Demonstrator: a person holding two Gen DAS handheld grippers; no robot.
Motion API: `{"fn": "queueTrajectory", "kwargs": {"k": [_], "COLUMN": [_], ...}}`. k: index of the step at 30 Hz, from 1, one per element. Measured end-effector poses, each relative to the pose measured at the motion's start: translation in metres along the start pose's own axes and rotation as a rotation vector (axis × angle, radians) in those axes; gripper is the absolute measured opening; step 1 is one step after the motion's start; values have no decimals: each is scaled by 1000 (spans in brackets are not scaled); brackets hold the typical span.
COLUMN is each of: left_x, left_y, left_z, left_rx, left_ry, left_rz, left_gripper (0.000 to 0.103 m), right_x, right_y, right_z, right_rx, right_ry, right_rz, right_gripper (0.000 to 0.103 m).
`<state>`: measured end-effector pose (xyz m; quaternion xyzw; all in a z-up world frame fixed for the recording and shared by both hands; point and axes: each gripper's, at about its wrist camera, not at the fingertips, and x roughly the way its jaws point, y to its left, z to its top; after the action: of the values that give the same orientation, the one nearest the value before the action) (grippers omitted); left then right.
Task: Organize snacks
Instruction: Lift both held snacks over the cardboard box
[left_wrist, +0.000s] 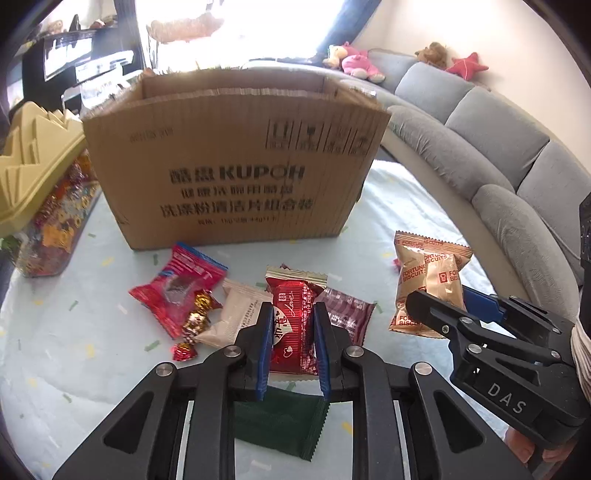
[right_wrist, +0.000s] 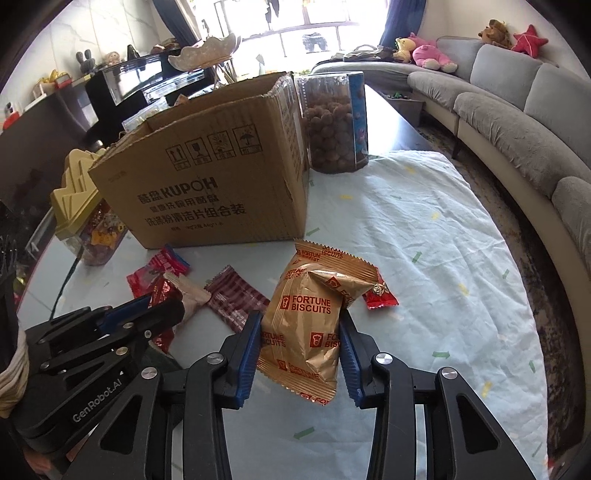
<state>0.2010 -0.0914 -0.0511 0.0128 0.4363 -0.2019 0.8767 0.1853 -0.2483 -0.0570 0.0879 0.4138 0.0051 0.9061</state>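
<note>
1. The left gripper (left_wrist: 291, 345) is clamped on a red foil snack packet (left_wrist: 293, 328), its blue pads pressing the packet's two sides; the packet stands upright between them, clear of the table.
2. The right gripper (right_wrist: 299, 354) is clamped on a gold Fortune Biscuits packet (right_wrist: 306, 321), which hangs between its pads above the pale tablecloth (right_wrist: 424, 258).
3. In the left wrist view the right gripper (left_wrist: 439, 306) shows to the right of the left one, with the gold packet (left_wrist: 424, 280) in its jaws.
4. Just beyond the left gripper's tips lie a cream packet (left_wrist: 240, 317) and a maroon checked packet (left_wrist: 349, 314), one to either side of the held red packet.
5. Further left of those lie a red and blue packet (left_wrist: 177, 288) and small gold-wrapped candies (left_wrist: 197, 317).
6. Under the left gripper lies a dark green packet (left_wrist: 284, 421) on the cloth.
7. Ahead of both grippers stands an open cardboard box (right_wrist: 207, 184), well beyond the loose snacks.
8. To the left of the box is a clear candy container (left_wrist: 55, 221) with a yellow lid.
9. Right of the box, past the right gripper, stands a clear jar of brown snacks (right_wrist: 328, 125).
10. A small red packet (right_wrist: 380, 295) lies just right of the gold one.
</note>
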Motion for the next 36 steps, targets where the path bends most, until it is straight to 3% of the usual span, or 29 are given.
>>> {"fn": "queueTrajectory", "kwargs": {"k": [18, 36], "left_x": [-79, -107], "left_y": [9, 30], "left_z": [26, 83], "left_rx": [-4, 8], "left_ry": [-160, -245], "left_rz": [50, 97], "left_gripper": [22, 22], "right_x": [-66, -90], "right_y": [35, 69], "right_z": [25, 86], "right_rx": [-80, -178], "right_ry": [-132, -241], "right_rz": [46, 59], "right_gripper": [41, 41]}}
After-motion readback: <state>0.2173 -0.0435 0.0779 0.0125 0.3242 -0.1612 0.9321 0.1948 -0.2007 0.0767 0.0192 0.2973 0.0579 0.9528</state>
